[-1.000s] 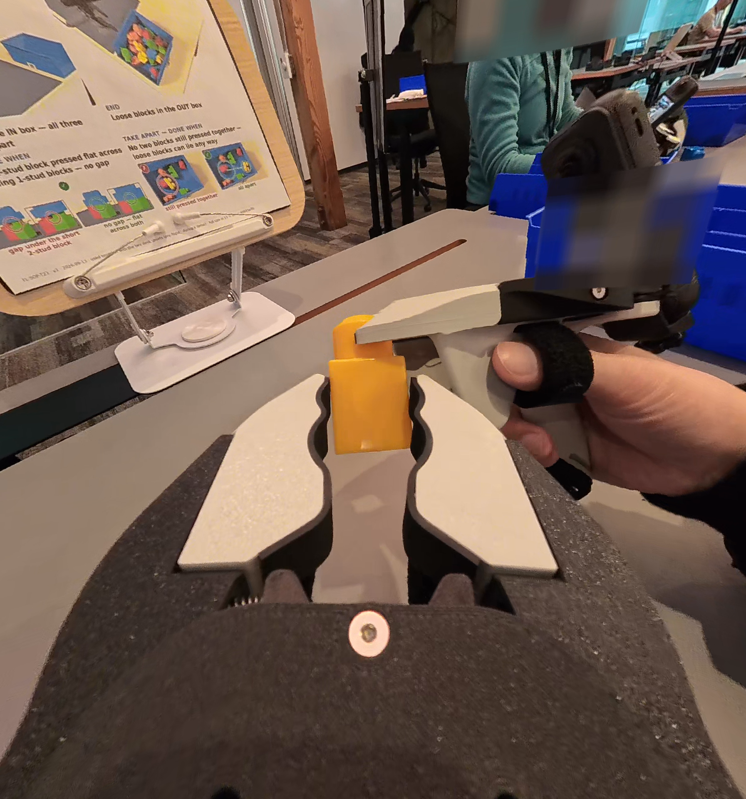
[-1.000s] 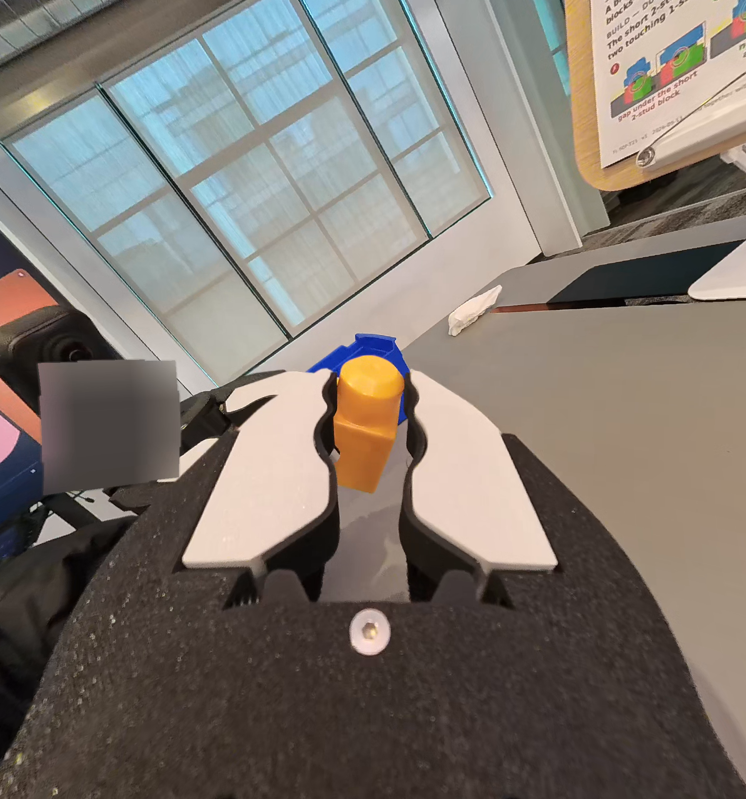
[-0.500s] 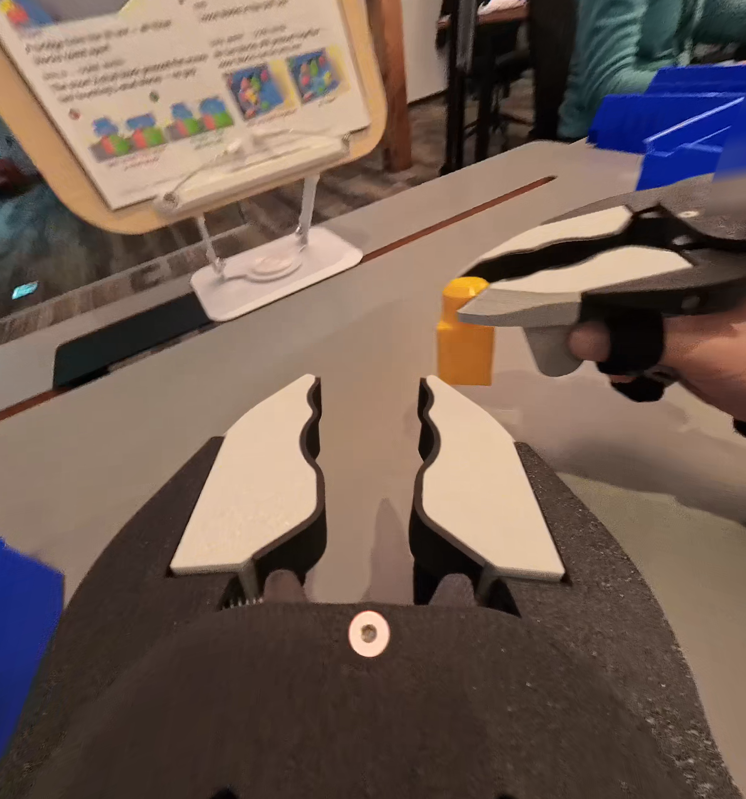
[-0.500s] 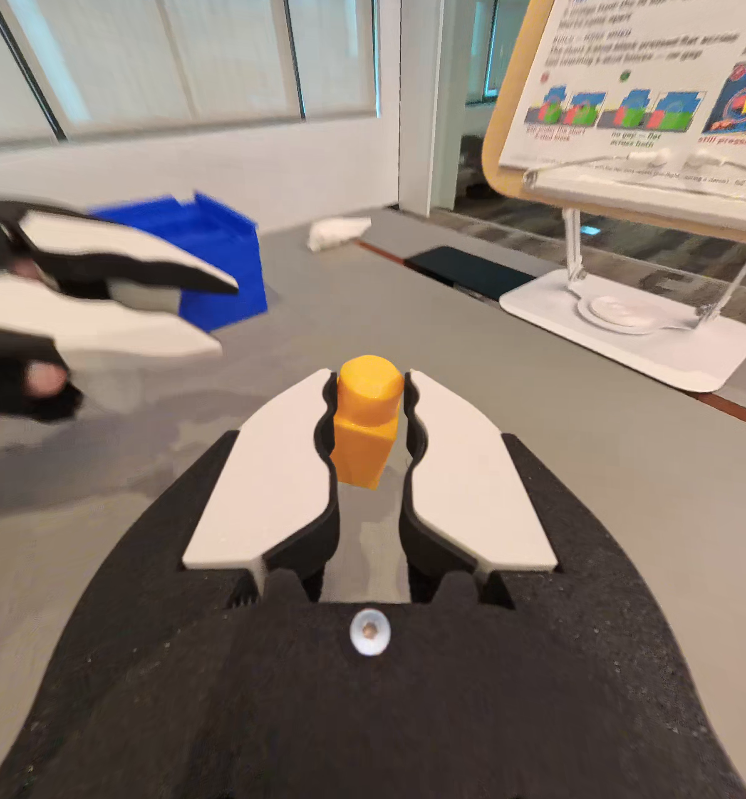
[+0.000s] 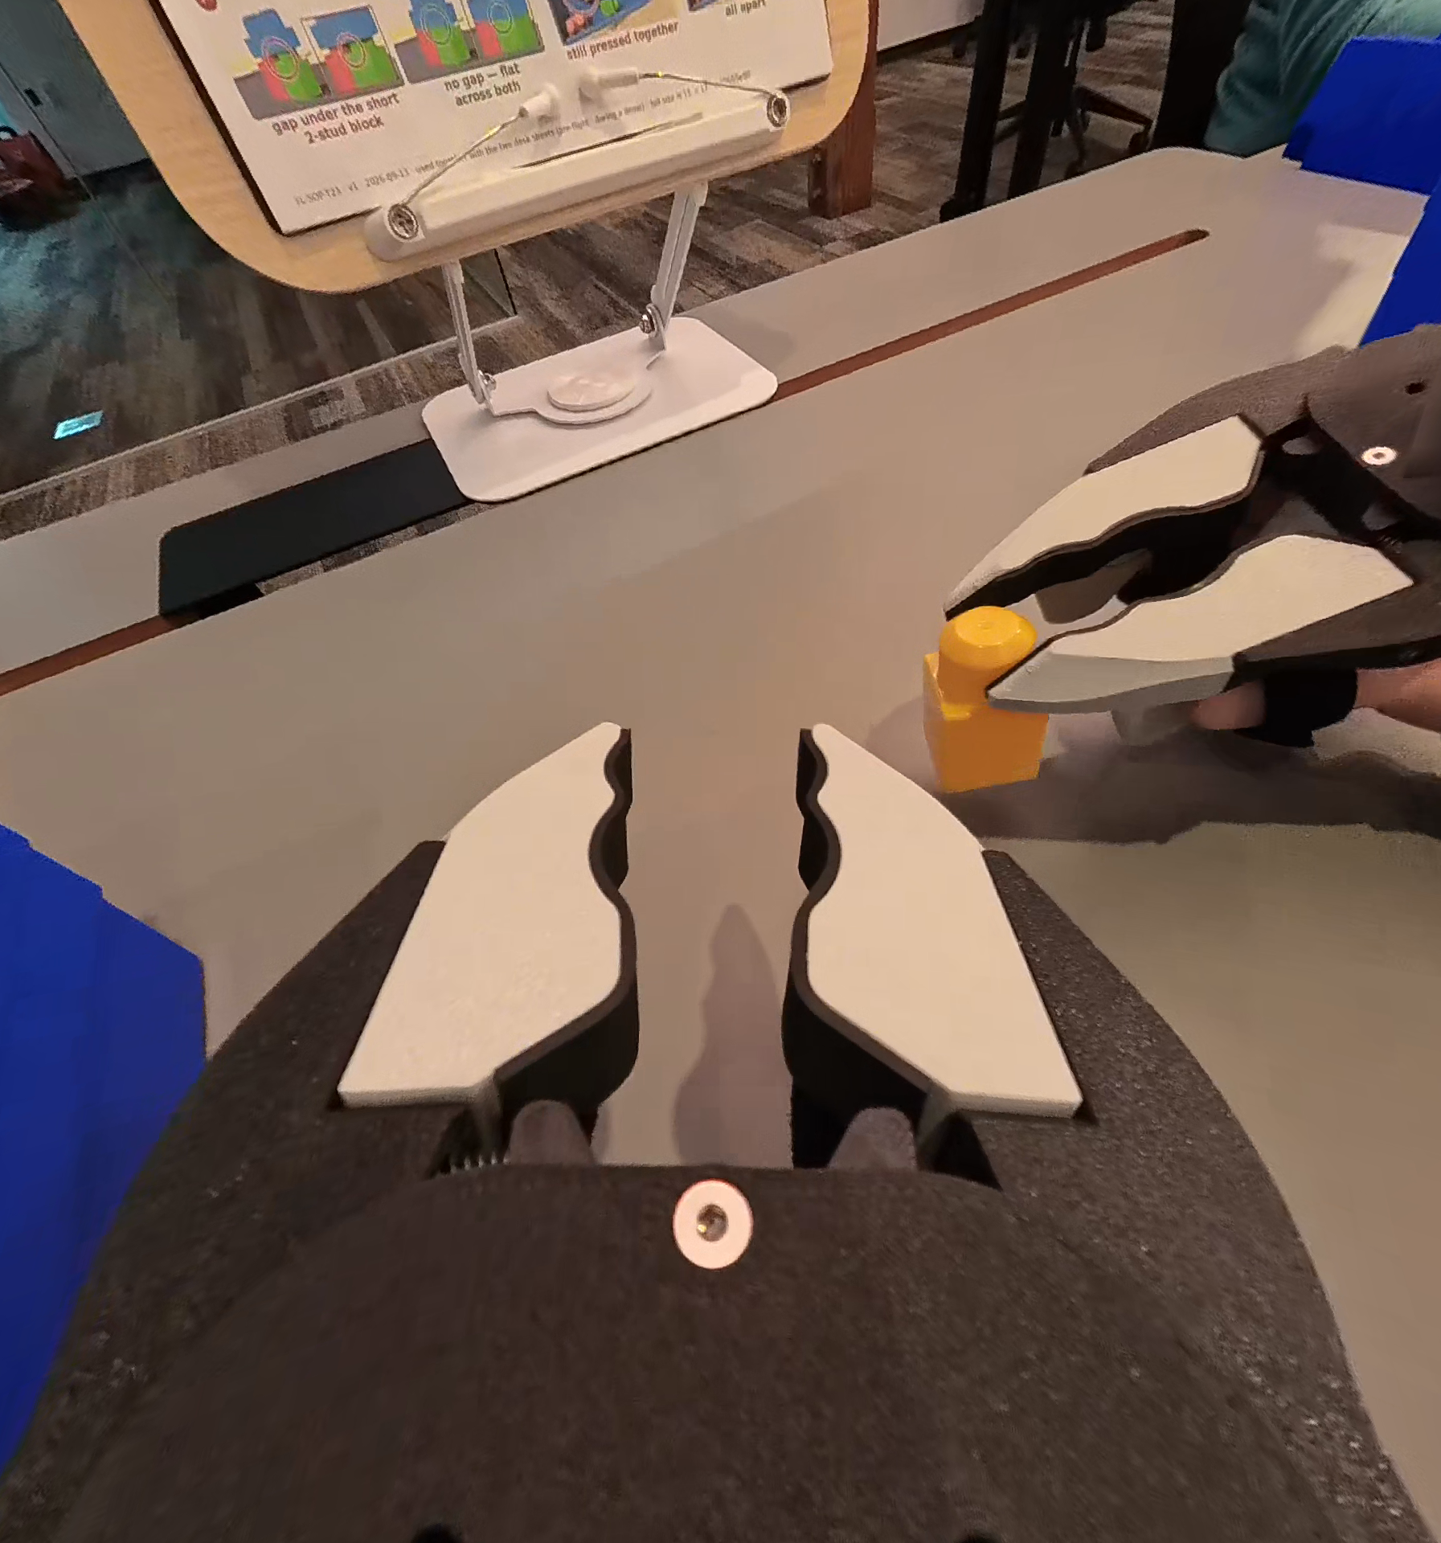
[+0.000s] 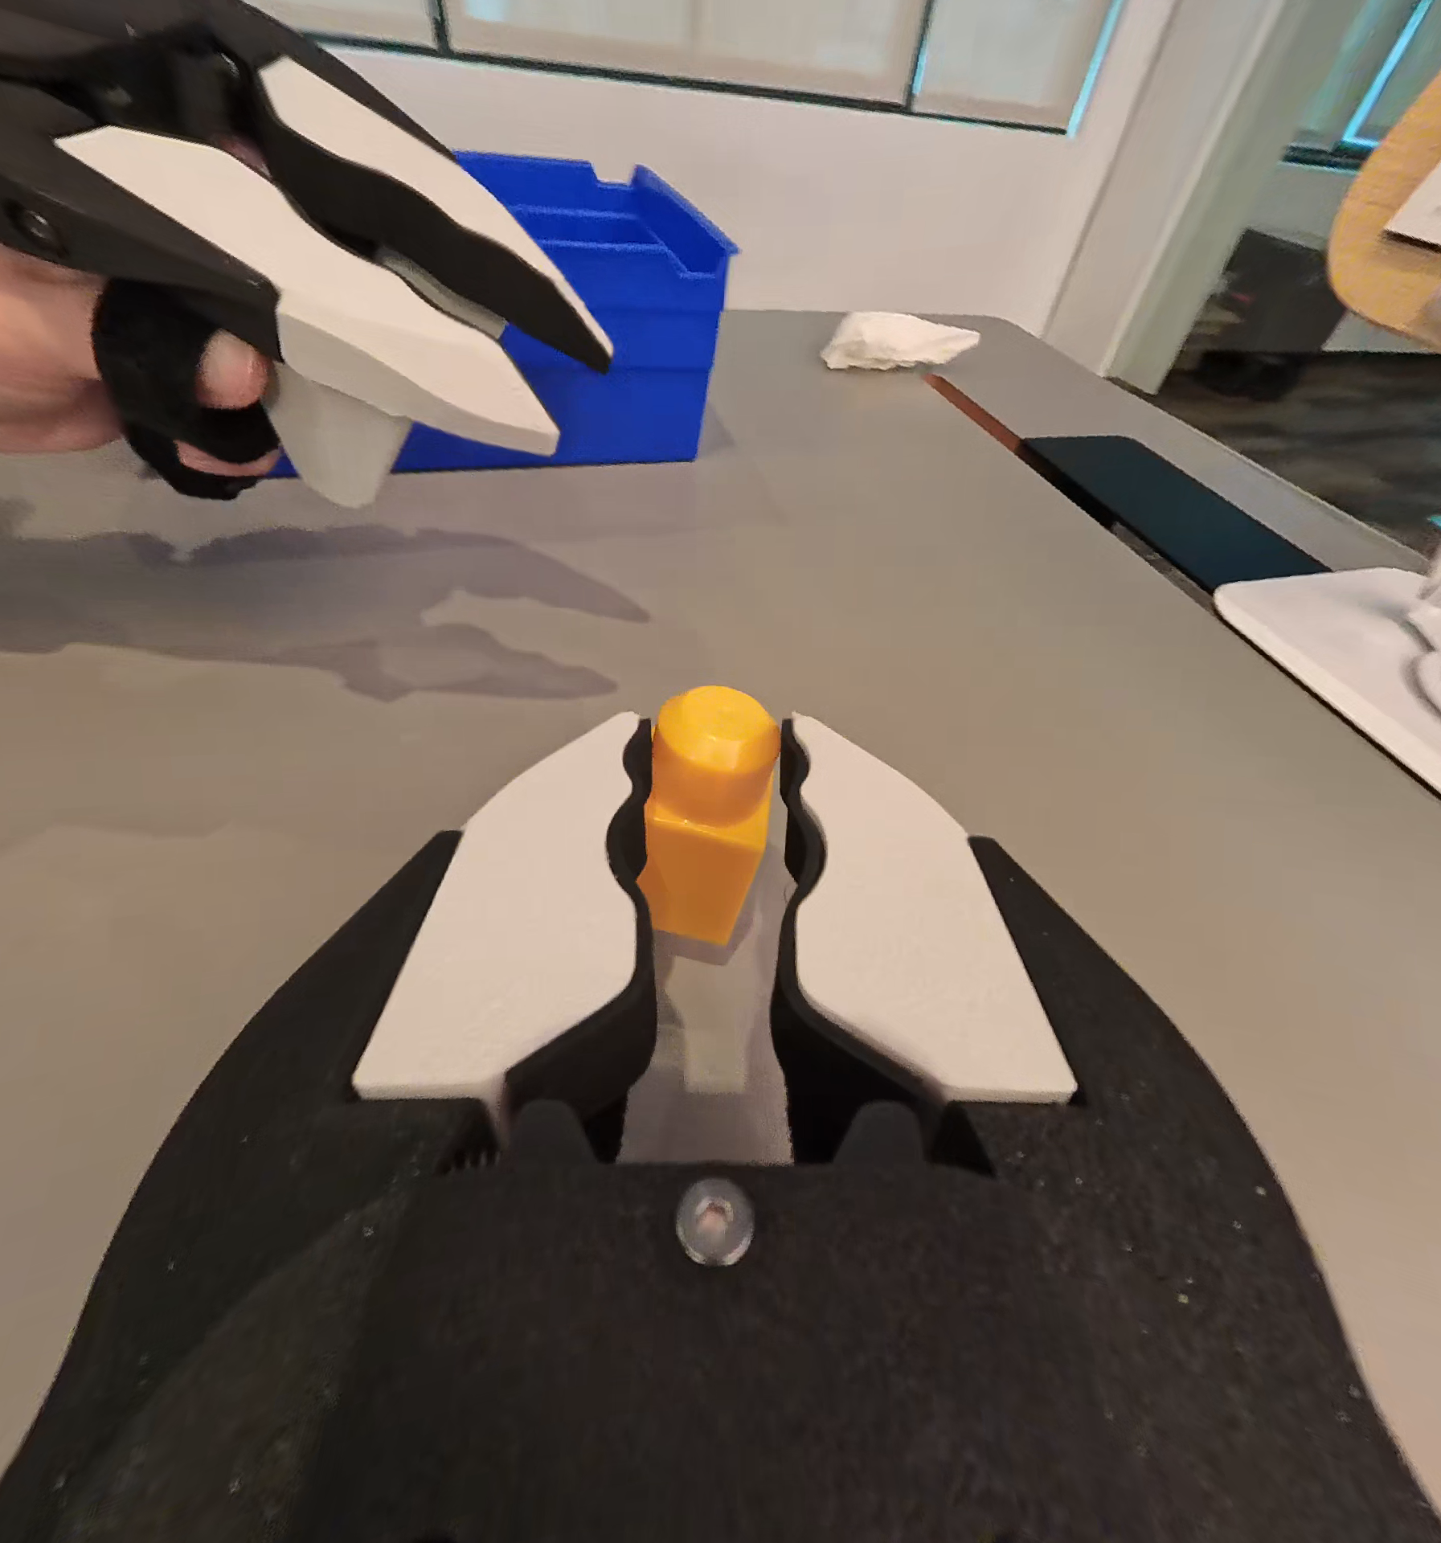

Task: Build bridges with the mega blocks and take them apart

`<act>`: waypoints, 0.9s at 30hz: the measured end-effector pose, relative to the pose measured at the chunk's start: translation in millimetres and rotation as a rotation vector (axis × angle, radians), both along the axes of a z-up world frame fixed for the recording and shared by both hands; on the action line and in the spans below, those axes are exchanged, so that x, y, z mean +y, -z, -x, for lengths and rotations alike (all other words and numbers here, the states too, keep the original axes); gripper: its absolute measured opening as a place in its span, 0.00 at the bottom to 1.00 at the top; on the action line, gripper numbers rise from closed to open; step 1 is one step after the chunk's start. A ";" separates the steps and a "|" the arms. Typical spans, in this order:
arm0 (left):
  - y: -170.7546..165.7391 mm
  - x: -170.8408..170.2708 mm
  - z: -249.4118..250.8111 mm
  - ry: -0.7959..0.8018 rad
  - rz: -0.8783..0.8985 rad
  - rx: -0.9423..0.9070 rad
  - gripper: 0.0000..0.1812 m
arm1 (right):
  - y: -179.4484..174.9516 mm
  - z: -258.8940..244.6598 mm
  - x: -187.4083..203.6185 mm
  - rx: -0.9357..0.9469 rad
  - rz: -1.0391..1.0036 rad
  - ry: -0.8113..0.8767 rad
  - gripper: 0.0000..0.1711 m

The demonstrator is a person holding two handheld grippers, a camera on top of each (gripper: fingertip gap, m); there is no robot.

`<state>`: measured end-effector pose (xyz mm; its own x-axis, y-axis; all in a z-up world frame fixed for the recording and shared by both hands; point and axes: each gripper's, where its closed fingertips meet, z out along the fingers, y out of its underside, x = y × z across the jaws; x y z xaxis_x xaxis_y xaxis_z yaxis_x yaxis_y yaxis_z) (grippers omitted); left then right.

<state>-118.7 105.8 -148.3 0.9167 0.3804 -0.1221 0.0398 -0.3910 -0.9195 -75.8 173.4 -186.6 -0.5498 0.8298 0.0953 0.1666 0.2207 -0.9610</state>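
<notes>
An orange one-stud block (image 6: 700,868) stands upright, stud up, and looks to be resting on the grey table (image 5: 449,668). My right gripper (image 6: 715,726) is shut on it, with the fingers gripping the stud. In the left wrist view the block (image 5: 988,743) and the right gripper (image 5: 971,650) are at the right. My left gripper (image 5: 708,735) is open and empty above the table, left of the block and apart from it. It also shows in the right wrist view (image 6: 579,401), held in a hand at the upper left.
A blue bin (image 6: 616,275) stands on the table behind the left gripper and shows at the left edge of the left wrist view (image 5: 49,1085). An instruction board on a white stand (image 5: 608,417) is at the far table edge. A crumpled white tissue (image 6: 896,342) lies near the corner.
Both grippers held the orange block together in the air. My left gripper let go, opened and drew back left. My right gripper carried the block down to the table.
</notes>
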 end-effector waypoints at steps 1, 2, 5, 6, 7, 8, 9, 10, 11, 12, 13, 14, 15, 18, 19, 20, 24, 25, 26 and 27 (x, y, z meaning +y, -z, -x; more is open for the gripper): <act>-1.5 -0.7 0.3 -0.001 -0.005 0.002 0.21 | -0.3 0.3 0.7 0.000 0.011 -0.018 0.17; -2.6 -1.5 0.9 -0.003 -0.008 0.004 0.21 | 1.1 1.0 1.7 -0.005 0.004 -0.030 0.17; -2.7 -2.3 2.3 -0.003 -0.007 0.005 0.21 | 12.8 1.9 0.7 -0.040 -0.077 -0.076 0.17; -2.2 -2.3 2.7 -0.003 -0.006 0.004 0.21 | 15.7 1.8 -0.7 -0.048 -0.094 -0.093 0.17; -1.6 -2.2 2.8 -0.002 -0.005 0.003 0.20 | 16.6 1.5 -2.7 -0.049 -0.103 -0.111 0.17; -1.1 -1.9 2.9 -0.001 -0.003 0.003 0.20 | 16.3 1.7 -3.5 -0.043 -0.111 -0.119 0.17; -0.9 -1.6 2.9 0.000 -0.002 0.005 0.20 | 16.0 2.2 -3.6 -0.035 -0.120 -0.123 0.17; -0.9 -1.3 2.9 0.001 -0.002 0.005 0.20 | 16.4 1.9 -4.3 -0.033 -0.124 -0.132 0.17; -1.0 -1.0 2.7 0.003 -0.003 0.005 0.20 | 17.5 1.1 -5.2 -0.038 -0.127 -0.145 0.17; -1.4 -0.8 2.6 0.004 -0.002 0.005 0.20 | 18.2 0.6 -5.6 -0.041 -0.130 -0.153 0.17; -1.8 -0.7 2.8 0.004 -0.003 0.007 0.20 | 18.6 0.1 -5.6 -0.041 -0.136 -0.159 0.17; -2.1 -0.5 2.5 0.006 -0.004 0.006 0.20 | 19.0 -0.7 -5.7 -0.039 -0.142 -0.167 0.17; -2.5 -0.4 2.1 0.008 -0.004 0.005 0.20 | 19.2 -1.5 -5.7 -0.037 -0.147 -0.172 0.17; -3.4 -0.3 1.9 0.010 -0.004 0.009 0.20 | 20.3 -2.7 -4.0 -0.042 -0.155 -0.174 0.17; -3.5 -0.2 1.8 0.010 -0.006 0.007 0.20 | 20.4 -3.1 -3.1 -0.044 -0.154 -0.173 0.17; -3.5 0.1 1.3 0.011 -0.007 0.004 0.20 | 20.5 -3.6 -2.0 -0.045 -0.153 -0.172 0.17; -2.8 1.0 0.4 0.013 -0.007 0.000 0.19 | 21.0 -4.3 0.6 -0.044 -0.162 -0.159 0.21; -2.7 1.1 0.4 0.013 -0.009 -0.002 0.19 | 21.3 -4.3 0.8 -0.043 -0.167 -0.155 0.21; -2.5 1.1 0.3 0.014 -0.008 -0.004 0.19 | 21.8 -4.4 0.9 -0.044 -0.171 -0.153 0.22; -2.5 0.9 0.1 0.013 -0.008 -0.005 0.20 | 21.7 -4.6 0.9 -0.043 -0.172 -0.152 0.23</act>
<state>-118.8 106.7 -145.8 0.9222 0.3693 -0.1146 0.0390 -0.3837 -0.9226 -71.2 174.3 -208.2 -0.6735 0.7110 0.2023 0.1590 0.4066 -0.8996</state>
